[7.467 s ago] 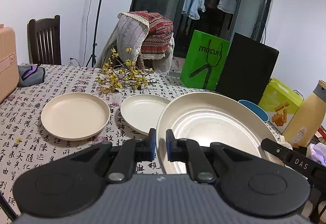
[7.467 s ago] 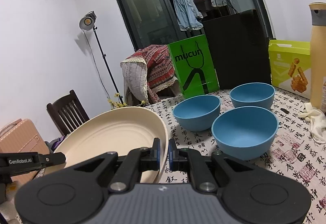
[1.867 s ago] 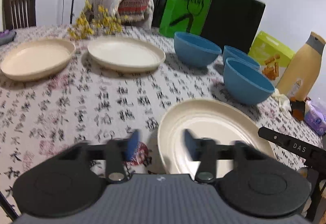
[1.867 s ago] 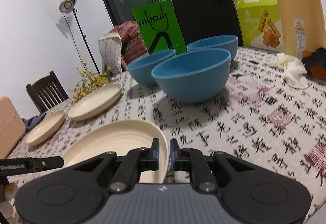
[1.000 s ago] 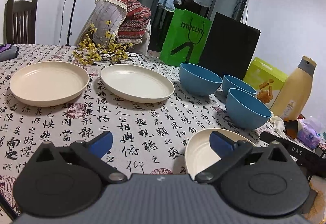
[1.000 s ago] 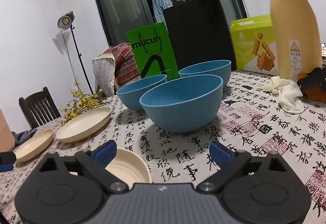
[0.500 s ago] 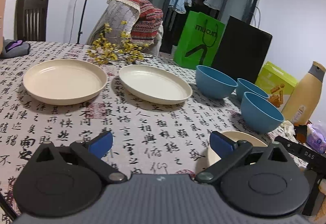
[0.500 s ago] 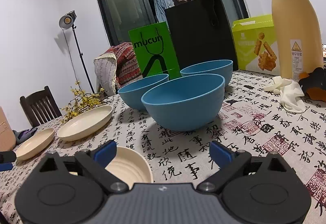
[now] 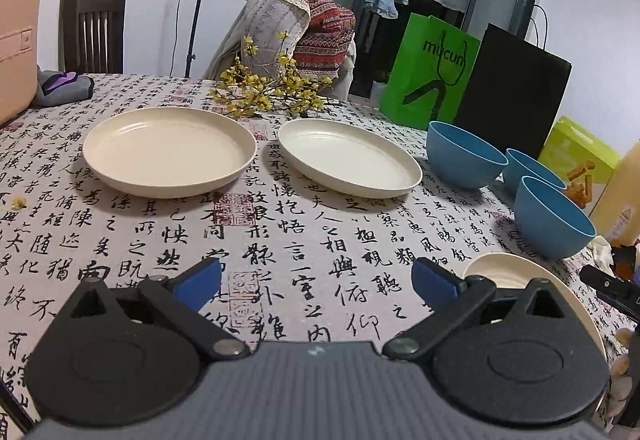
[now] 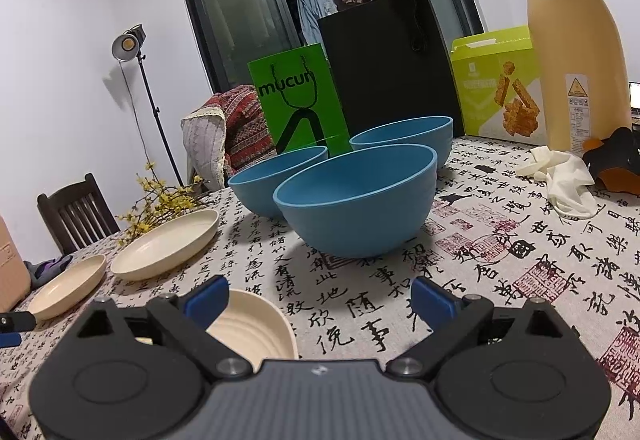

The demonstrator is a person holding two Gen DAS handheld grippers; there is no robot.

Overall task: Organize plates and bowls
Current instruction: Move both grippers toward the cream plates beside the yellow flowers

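Plates and bowls are spread over the tabletop, which wears a cloth printed with black calligraphy. Two cream plates lie flat side by side toward the far edge: the left plate and the middle plate, close together but apart, with a sprig of yellow flowers just behind them. A third cream plate rests near the front right, partly hidden behind the left gripper, whose jaws are spread wide and hold nothing. Three blue bowls stand upright in a cluster on the right: the nearest bowl, a second bowl just behind it to the left, and a third bowl behind to the right. The right gripper hovers low in front of the nearest bowl, its jaws likewise released and empty, with the third plate's rim showing under its left finger. A tall tan bottle stands at the far right beside a crumpled white cloth.
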